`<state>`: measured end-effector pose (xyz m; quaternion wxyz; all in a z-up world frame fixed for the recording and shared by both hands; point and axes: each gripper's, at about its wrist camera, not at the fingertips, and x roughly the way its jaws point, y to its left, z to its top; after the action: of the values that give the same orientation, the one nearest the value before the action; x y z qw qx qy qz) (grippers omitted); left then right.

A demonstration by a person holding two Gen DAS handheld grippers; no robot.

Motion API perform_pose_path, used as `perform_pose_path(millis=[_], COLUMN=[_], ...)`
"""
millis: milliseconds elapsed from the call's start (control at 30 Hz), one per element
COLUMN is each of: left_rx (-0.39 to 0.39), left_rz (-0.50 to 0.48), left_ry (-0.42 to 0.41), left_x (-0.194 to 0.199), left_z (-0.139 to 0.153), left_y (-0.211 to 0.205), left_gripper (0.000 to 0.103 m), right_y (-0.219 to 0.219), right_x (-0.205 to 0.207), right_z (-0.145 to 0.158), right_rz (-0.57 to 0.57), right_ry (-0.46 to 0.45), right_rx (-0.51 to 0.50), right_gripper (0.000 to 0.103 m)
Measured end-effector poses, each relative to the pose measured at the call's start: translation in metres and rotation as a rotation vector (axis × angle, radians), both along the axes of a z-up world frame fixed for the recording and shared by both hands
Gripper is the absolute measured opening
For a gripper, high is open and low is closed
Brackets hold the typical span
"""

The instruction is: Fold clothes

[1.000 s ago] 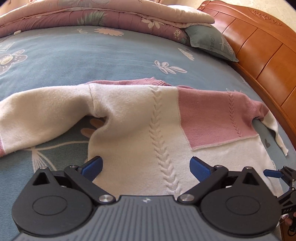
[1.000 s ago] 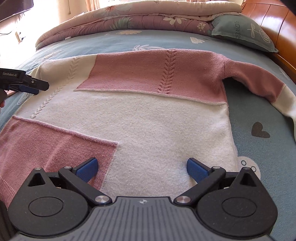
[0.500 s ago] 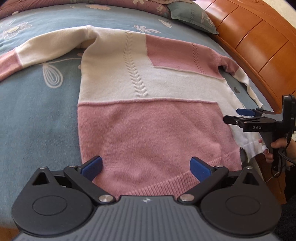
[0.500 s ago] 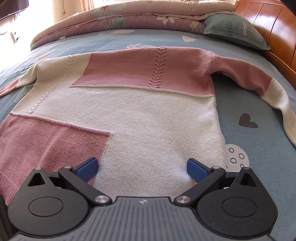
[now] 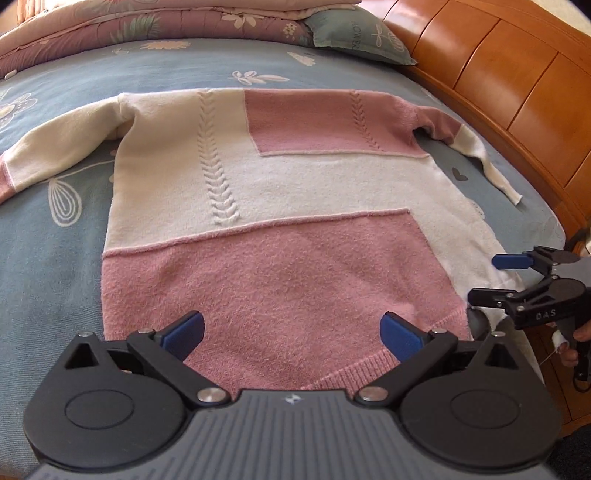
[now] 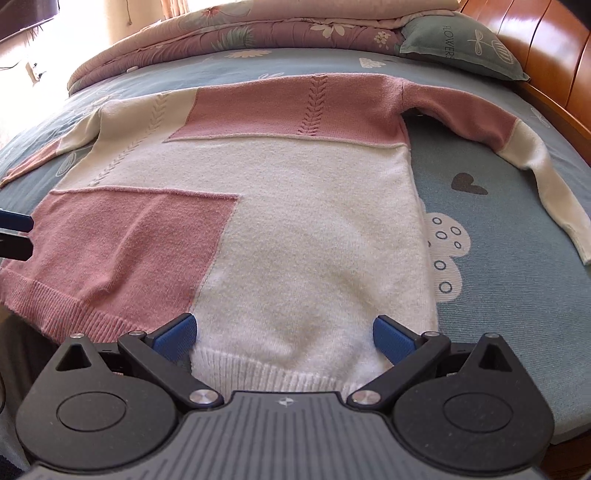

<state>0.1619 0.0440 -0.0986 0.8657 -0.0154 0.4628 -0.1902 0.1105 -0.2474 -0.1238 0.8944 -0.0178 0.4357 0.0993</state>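
Jaws spread wide and gripping nothing, the left gripper (image 5: pixel 291 332) hovers over the pink hem of a sweater (image 5: pixel 280 206) and the right gripper (image 6: pixel 284 334) over the white part of the same hem. The pink-and-white sweater lies flat and spread on the bed (image 5: pixel 55 236), hem at the near edge, collar end toward the far side, both sleeves stretched outward. In the left wrist view the right gripper (image 5: pixel 506 280) shows at the right edge, jaws apart just beside the sweater's white corner, with fingers (image 5: pixel 580 334) of the person's hand behind it. In the right wrist view a blue pad of the left gripper (image 6: pixel 14 221) pokes in at the left edge, near the pink panel. Beyond the sweater, a folded floral quilt (image 6: pixel 236 33) runs along the far side of the bed, a grey-green pillow (image 6: pixel 465 44) beside it. A wooden headboard (image 5: pixel 517 85) lines the right side, near the right sleeve (image 6: pixel 517 147). Nothing lies on the sweater.
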Motion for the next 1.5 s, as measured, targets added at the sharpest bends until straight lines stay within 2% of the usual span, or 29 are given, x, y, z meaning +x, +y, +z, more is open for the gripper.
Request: perform_pose_path(millis=[100, 267, 500, 633, 700, 867, 1067, 1300, 1500], left_rx=[0.031, 0.028, 0.004, -0.017, 0.010, 0.060, 0.023, 0.010, -0.001], left_rz=[0.021, 0.026, 0.006, 0.051, 0.082, 0.052, 0.112, 0.121, 0.084], left_ry=[-0.014, 0.001, -0.044, 0.025, 0.016, 0.018, 0.055, 0.047, 0.081], left_x=[-0.008, -0.015, 0.013, 0.027, 0.023, 0.016, 0.016, 0.029, 0.048], left_z=[-0.011, -0.003, 0.017, 0.001, -0.006, -0.005, 0.001, 0.008, 0.002], left_y=[-0.001, 0.005, -0.008, -0.018, -0.021, -0.022, -0.016, -0.034, -0.058], left_gripper=[0.102, 0.102, 0.102, 0.102, 0.102, 0.102, 0.102, 0.102, 0.102], right_y=[-0.006, -0.007, -0.005, -0.008, -0.009, -0.014, -0.049, -0.124, -0.180], right_x=[-0.010, -0.012, -0.011, -0.013, -0.014, -0.016, -0.009, 0.050, 0.136], right_z=[0.000, -0.001, -0.001, 0.000, 0.000, 0.002, 0.019, 0.016, -0.006], right_rz=[0.002, -0.012, -0.020, -0.019, -0.019, -0.016, -0.089, -0.234, -0.310], right_ry=[-0.006, -0.017, -0.020, -0.025, -0.027, -0.028, -0.111, -0.170, -0.165], right_rx=[-0.008, -0.008, -0.013, -0.002, 0.003, 0.033, 0.113, 0.049, 0.103], right_gripper=[0.103, 0.103, 0.103, 0.103, 0.103, 0.103, 0.103, 0.103, 0.103])
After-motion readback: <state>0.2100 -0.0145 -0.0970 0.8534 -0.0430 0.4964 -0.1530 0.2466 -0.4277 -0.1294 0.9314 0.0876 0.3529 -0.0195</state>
